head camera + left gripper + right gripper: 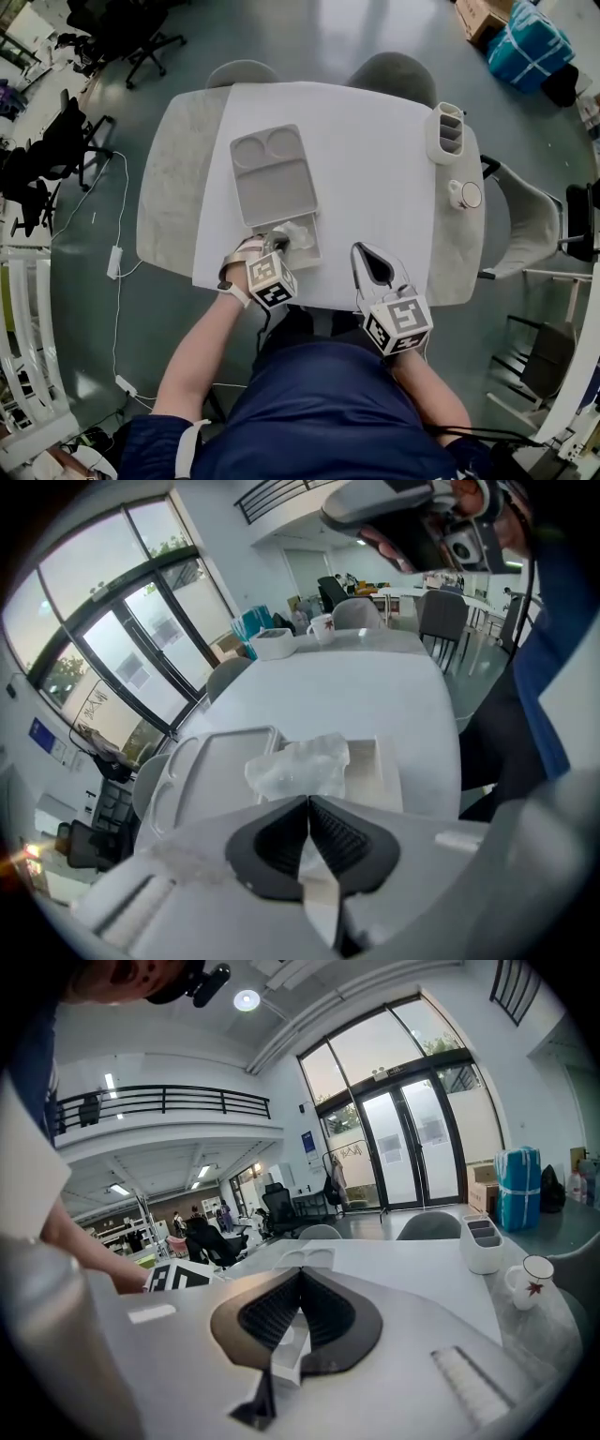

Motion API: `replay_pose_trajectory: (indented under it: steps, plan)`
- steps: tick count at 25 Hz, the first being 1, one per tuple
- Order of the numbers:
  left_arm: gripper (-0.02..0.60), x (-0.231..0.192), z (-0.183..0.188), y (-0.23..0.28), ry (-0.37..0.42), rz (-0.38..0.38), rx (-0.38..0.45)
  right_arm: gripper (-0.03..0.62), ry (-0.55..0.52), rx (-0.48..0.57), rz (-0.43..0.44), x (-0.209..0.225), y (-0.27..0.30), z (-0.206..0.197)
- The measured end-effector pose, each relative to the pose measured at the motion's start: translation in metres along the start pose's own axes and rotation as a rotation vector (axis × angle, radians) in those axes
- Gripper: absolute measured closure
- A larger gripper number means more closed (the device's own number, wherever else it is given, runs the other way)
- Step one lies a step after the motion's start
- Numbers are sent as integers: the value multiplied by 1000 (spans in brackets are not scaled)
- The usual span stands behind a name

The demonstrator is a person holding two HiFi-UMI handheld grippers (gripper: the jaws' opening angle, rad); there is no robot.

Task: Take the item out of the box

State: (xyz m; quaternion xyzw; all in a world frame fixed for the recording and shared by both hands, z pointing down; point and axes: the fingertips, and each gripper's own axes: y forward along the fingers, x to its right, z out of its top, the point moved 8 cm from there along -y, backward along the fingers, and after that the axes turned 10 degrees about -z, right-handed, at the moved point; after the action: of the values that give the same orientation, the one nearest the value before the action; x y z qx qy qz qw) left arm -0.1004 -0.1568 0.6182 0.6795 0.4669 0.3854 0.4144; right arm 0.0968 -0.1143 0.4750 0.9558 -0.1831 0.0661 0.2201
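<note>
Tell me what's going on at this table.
A person works a gripper in each hand over a white table. The left gripper has its fingers pinched on a crumpled clear plastic item at the near compartment of the grey divided box. The right gripper is shut on nothing and sits apart from the box, near the table's front edge.

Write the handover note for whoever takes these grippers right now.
Left gripper: shut on the edge of the clear plastic bag, which is not yet clear of the box, at its near compartment.
Right gripper: shut, empty, over the table near its front edge, apart from the box.
Done: bag gripped.
Left to do: lift it out of the box and set it on the table.
</note>
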Motion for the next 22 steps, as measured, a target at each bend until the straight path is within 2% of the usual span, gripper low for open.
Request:
replay_pose_trajectory:
  steps: [7, 13, 22]
  plan:
    - [574, -10, 9, -53, -63, 139, 114, 591, -41, 26, 37, -6, 3, 15]
    - [574, -31, 6, -114, -176, 306, 234, 591, -88, 86, 47, -2, 11, 40]
    - [574, -44, -3, -222, -417, 560, 536, 591, -145, 245, 96, -13, 24, 103]
